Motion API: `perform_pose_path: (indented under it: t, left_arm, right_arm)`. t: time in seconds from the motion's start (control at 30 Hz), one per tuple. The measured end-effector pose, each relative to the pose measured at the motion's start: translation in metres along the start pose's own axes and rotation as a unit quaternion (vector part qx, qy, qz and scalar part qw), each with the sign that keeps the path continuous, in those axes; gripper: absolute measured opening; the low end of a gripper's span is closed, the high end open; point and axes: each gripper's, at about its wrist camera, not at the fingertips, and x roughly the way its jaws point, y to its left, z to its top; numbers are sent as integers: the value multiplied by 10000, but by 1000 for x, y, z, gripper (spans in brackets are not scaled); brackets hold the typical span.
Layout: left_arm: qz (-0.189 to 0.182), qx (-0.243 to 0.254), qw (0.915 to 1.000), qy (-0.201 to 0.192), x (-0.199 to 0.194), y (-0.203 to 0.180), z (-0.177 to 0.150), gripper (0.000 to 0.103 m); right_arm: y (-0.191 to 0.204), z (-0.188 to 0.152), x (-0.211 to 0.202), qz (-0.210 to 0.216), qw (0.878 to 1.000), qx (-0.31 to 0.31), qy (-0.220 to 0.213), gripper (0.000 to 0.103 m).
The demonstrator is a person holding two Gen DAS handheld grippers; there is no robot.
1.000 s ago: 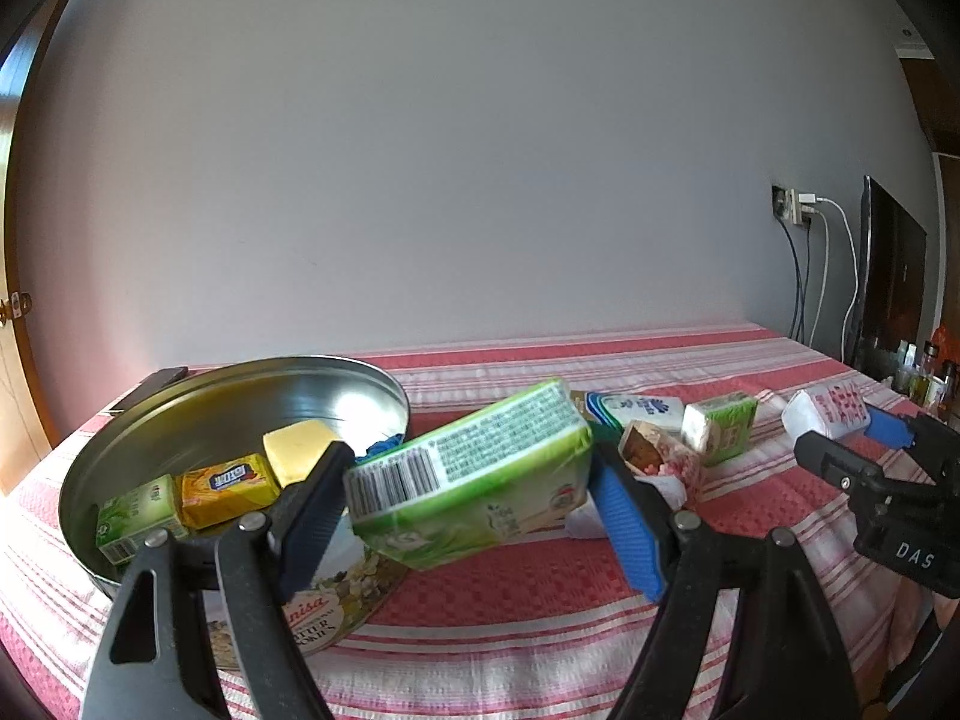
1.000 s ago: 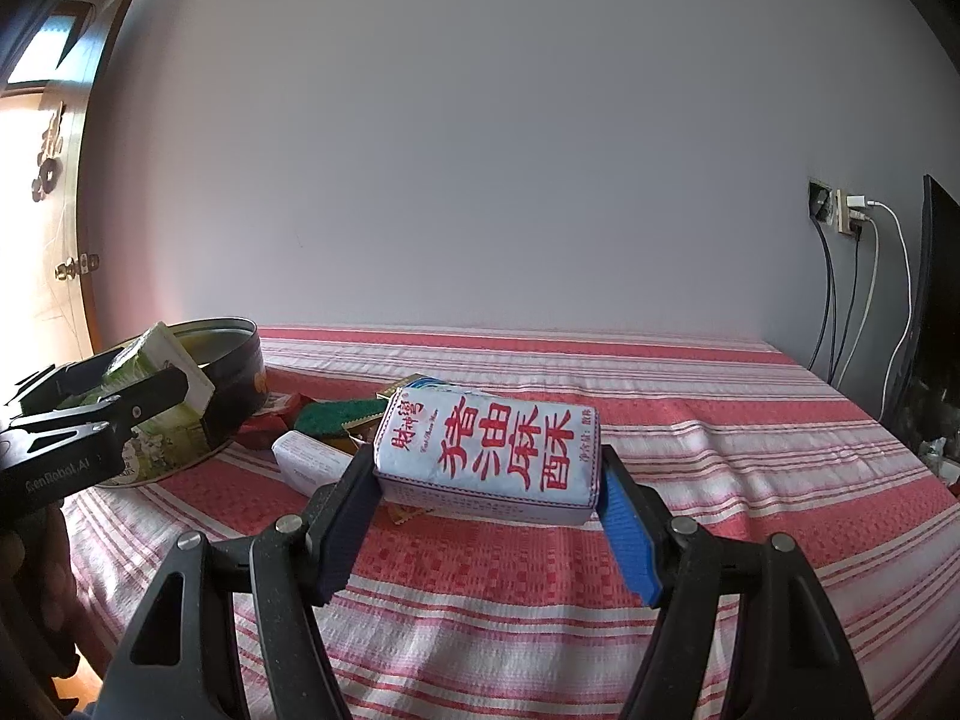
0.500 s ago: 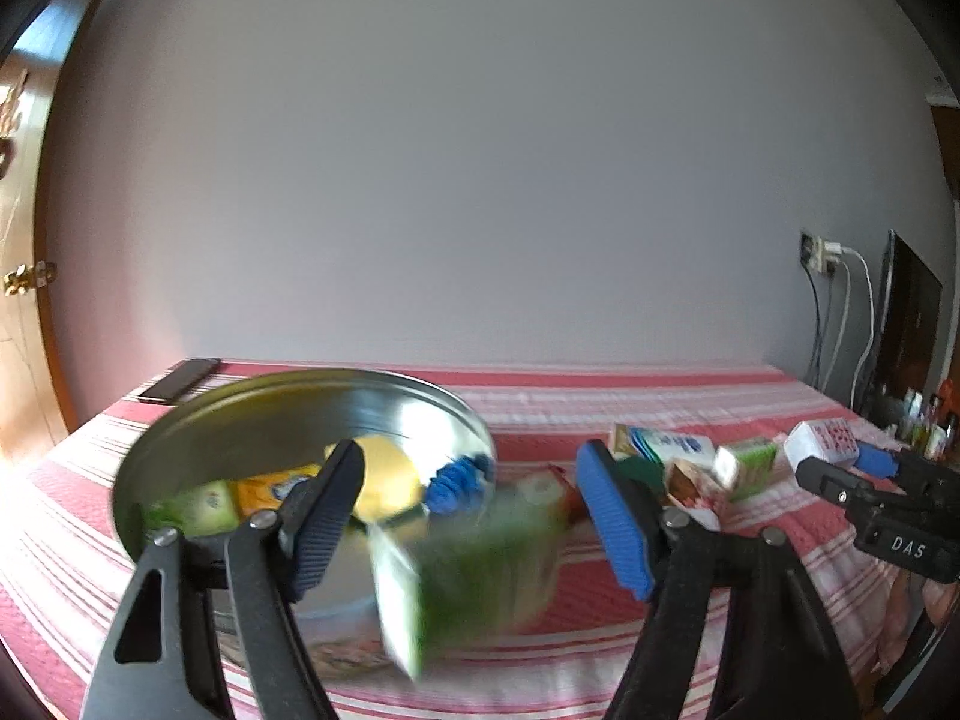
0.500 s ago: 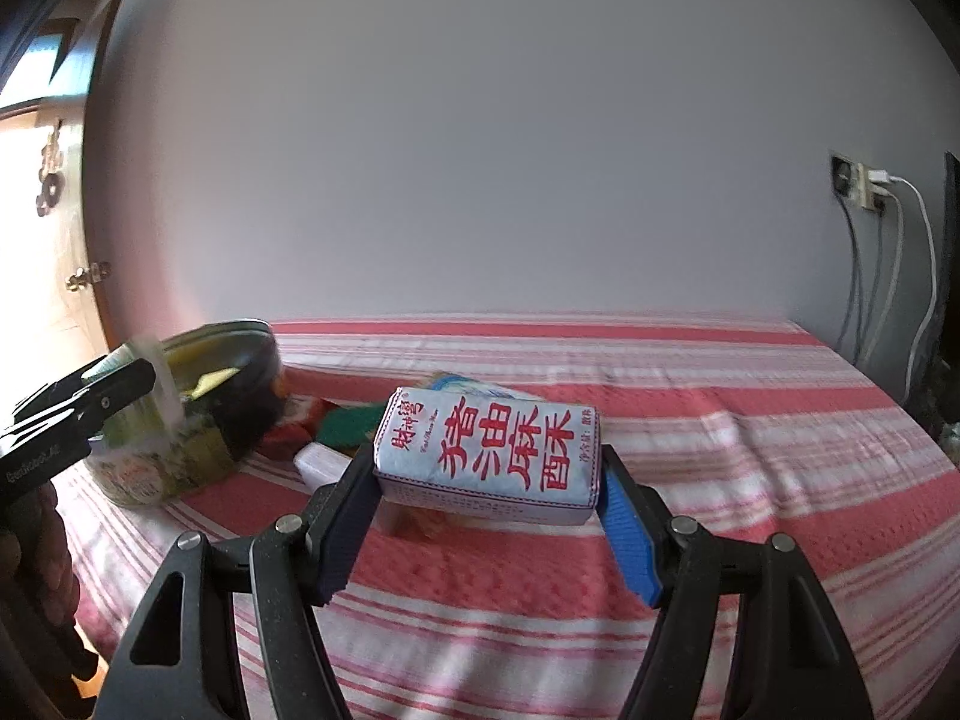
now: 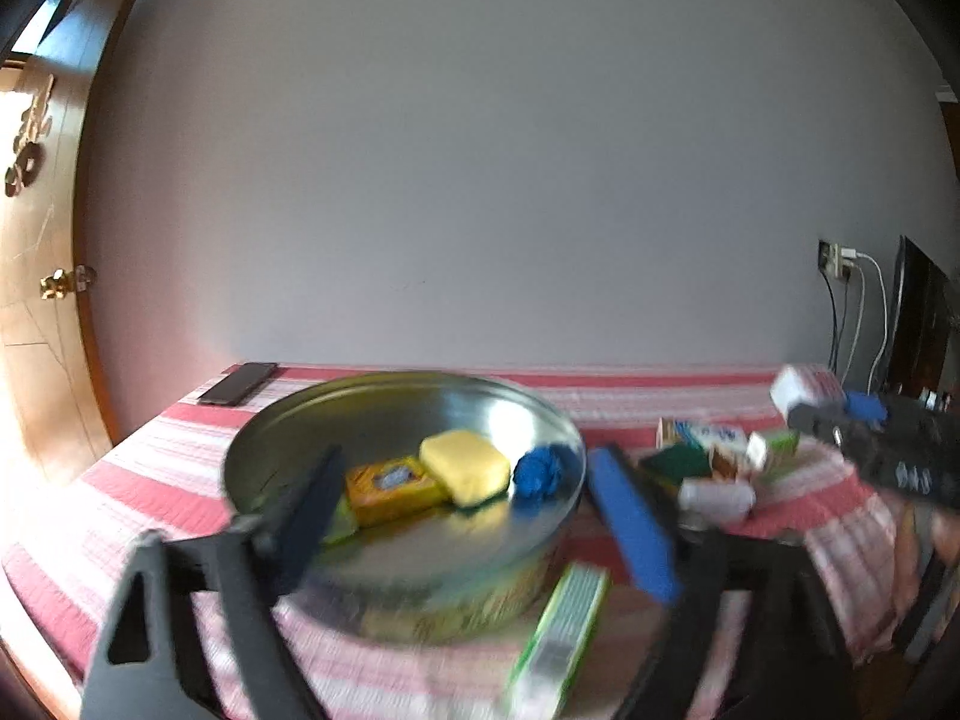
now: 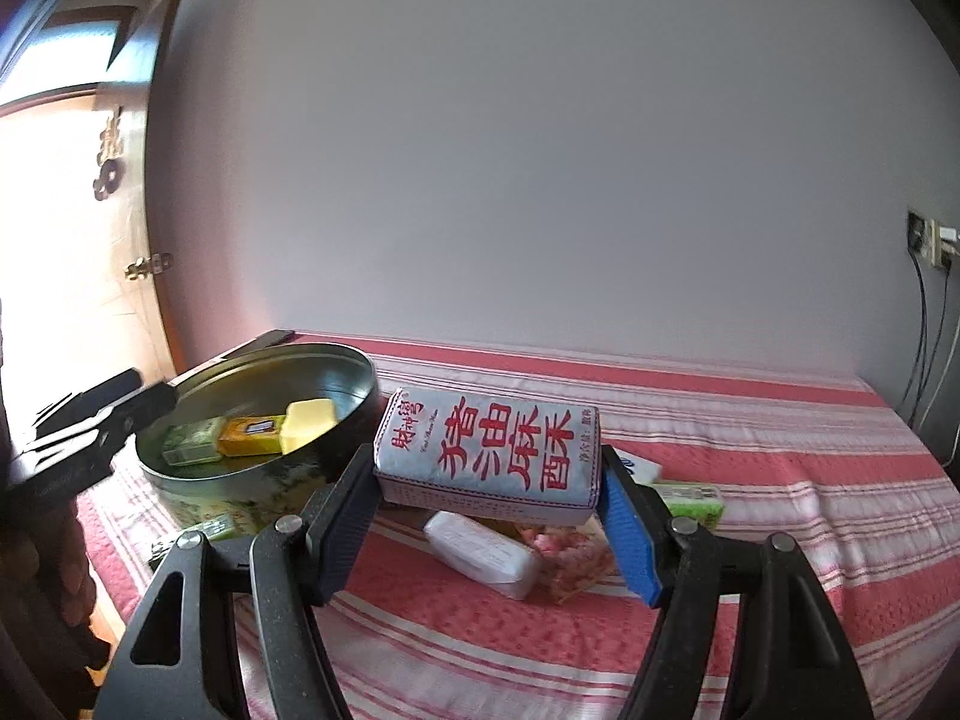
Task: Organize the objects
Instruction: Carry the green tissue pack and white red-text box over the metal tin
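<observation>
Between the pads of our right tool [image 6: 489, 516] sits the white packet [image 6: 487, 457], clamped by its short ends, light and crushable, while our left tool [image 5: 474, 516], jaws just opened, holds nothing over the tin [image 5: 384, 414].

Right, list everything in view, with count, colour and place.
tin: 1, silver inside, left on cloth
orange packet: 1, orange, in the tin
block: 1, yellow, in the tin
lump: 1, blue, in the tin
small box: 1, green, in the tin
larger box: 1, green-and-white, on cloth beside the tin
bar: 1, white, on cloth right of tin
wrapper: 1, pink, beside the bar
white packet: 1, white with red characters, in right tool
phone: 1, black, cloth's far corner
cloth: 1, red-and-white striped, under everything
left tool: 1, black-and-blue, jaws just opening, empty
right tool: 1, black-and-blue, shut on white packet
</observation>
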Motion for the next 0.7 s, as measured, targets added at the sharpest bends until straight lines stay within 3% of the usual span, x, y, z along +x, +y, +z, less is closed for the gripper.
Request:
perform_pose_path:
  t: [0.13, 0.27, 0.33, 0.47, 0.53, 0.7]
  left_arm:
    - [-90, 290, 9992, 251, -7, -14, -30, 94]
    - [-69, 413, 9979, 493, 7, -30, -51, 88]
    - [-79, 459, 9964, 704, 18, -34, -60, 76]
    - [-284, 316, 9927, 1130, 34, -31, -69, 27]
    - [-350, 312, 9931, 1078, 30, -33, -65, 25]
    - [-399, 333, 9974, 496, 3, -28, -30, 25]
  right_arm:
    - [2, -7, 1, 99, 9999, 91, 45, 72]
    - [7, -13, -1, 175, 9998, 62, 98, 72]
    - [8, -13, -4, 171, 9998, 38, 63, 72]
    - [11, -11, -3, 191, 9998, 27, 34, 72]
    - [14, -9, 0, 213, 9998, 15, 50, 72]
    - [31, 1, 12, 393, 9991, -134, 102, 72]
